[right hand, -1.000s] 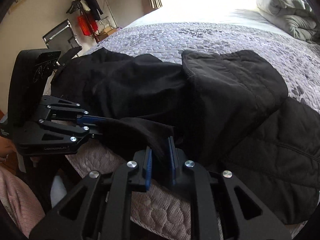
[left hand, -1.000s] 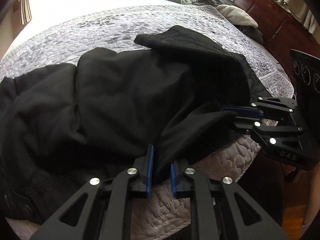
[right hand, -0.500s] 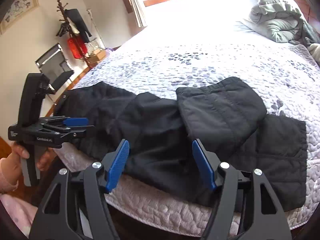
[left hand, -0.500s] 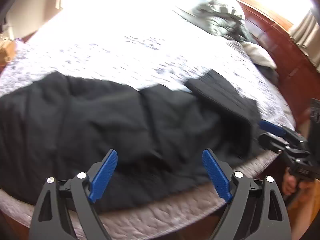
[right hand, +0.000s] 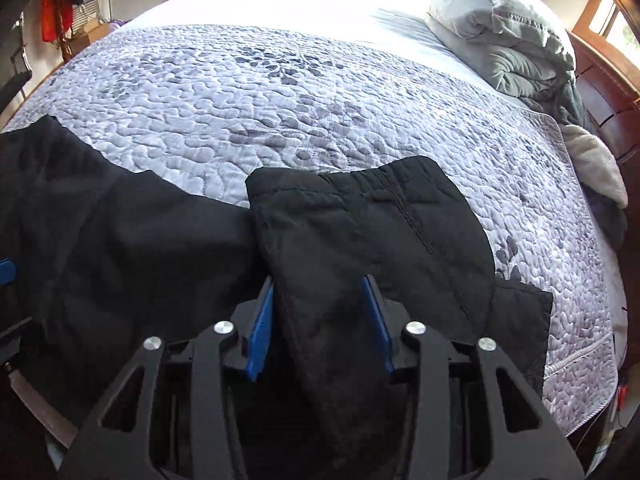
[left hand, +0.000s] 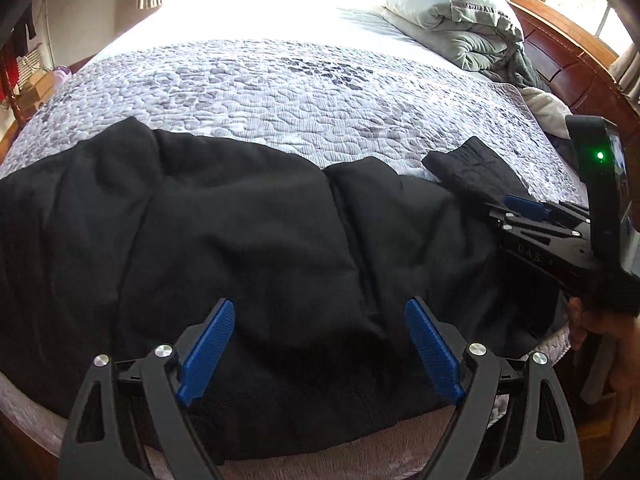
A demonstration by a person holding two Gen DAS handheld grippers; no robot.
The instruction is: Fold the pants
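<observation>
Both grippers are tipped down steeply over the near edge of the bed [left hand: 304, 92]. The left gripper [left hand: 320, 356] has its jaws spread wide with nothing between them, hovering just above the black pants [left hand: 240, 232], which are laid out lengthwise along that near edge on the grey pebble-pattern quilt [right hand: 280, 92]. The right gripper [right hand: 320, 324] sits over toward the right end of the pants; its jaws have just been closing in, and a fold of the quilted black fabric [right hand: 360, 232] sits between the blue pads [right hand: 260, 328], looks pinched but not squeezed hard. In the left wrist view you can see that gripper side-on near the bed's right corner, with a hand [left hand: 600, 320] wrapped around its handle. Further back there's a bunched-up grey comforter [left hand: 452, 8] against the wooden headboard [left hand: 568, 52], plus a pale blanket [right hand: 596, 164] slumped at the right edge.
</observation>
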